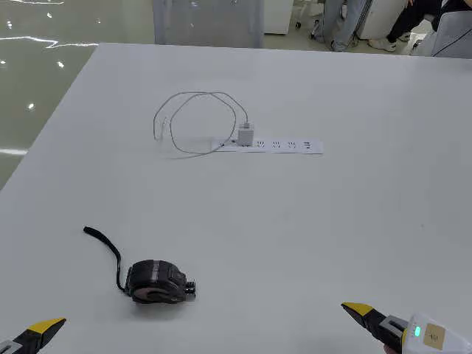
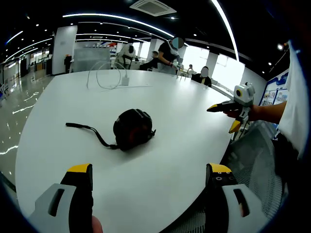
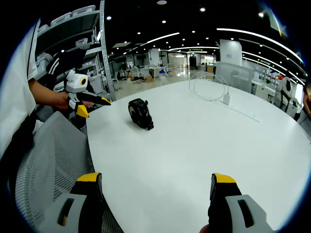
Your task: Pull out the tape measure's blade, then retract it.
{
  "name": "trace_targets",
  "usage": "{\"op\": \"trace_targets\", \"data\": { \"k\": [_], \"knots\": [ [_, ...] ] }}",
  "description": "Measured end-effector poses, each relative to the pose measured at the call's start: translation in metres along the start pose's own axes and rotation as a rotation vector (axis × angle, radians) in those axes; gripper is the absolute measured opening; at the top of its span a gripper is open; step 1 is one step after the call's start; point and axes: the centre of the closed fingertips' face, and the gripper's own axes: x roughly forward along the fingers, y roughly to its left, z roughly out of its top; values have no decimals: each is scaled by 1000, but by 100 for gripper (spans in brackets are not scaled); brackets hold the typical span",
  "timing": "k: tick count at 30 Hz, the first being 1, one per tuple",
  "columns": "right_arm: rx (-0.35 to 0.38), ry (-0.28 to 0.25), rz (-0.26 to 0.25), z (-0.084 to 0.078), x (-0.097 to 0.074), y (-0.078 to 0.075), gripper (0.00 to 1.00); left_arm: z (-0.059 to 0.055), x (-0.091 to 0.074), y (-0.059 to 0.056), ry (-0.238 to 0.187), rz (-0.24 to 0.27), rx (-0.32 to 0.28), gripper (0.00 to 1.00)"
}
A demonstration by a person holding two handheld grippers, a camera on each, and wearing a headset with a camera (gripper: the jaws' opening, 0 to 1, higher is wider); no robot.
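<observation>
A black tape measure (image 1: 157, 281) with a black wrist strap (image 1: 105, 248) lies on the white table (image 1: 295, 214) near its front edge. Its blade is inside the case. My left gripper (image 2: 148, 170) stands open just short of it, with the tape measure (image 2: 132, 128) ahead between the yellow-tipped jaws. My right gripper (image 3: 155, 180) is open too and holds nothing; the tape measure (image 3: 141, 113) lies farther off to its left. In the head view the left gripper's tip (image 1: 40, 330) is at the bottom left and the right gripper's tip (image 1: 363, 313) at the bottom right.
A white power strip (image 1: 269, 144) with a white charger (image 1: 245, 135) and a looped white cable (image 1: 193, 118) lies in the middle of the table. A grey mesh chair (image 3: 48, 160) stands at the table's front edge. People sit beyond the far side.
</observation>
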Motion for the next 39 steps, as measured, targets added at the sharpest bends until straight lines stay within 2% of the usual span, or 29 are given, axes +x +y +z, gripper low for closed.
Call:
{"op": "trace_targets", "data": {
  "k": [26,39],
  "knots": [
    [-1,11,7,-4,6,5,90,1,2,3,-10,-2,2,94],
    [-49,24,40,1,18,3,89,12,15,6,-4,-29,29,94]
  ]
}}
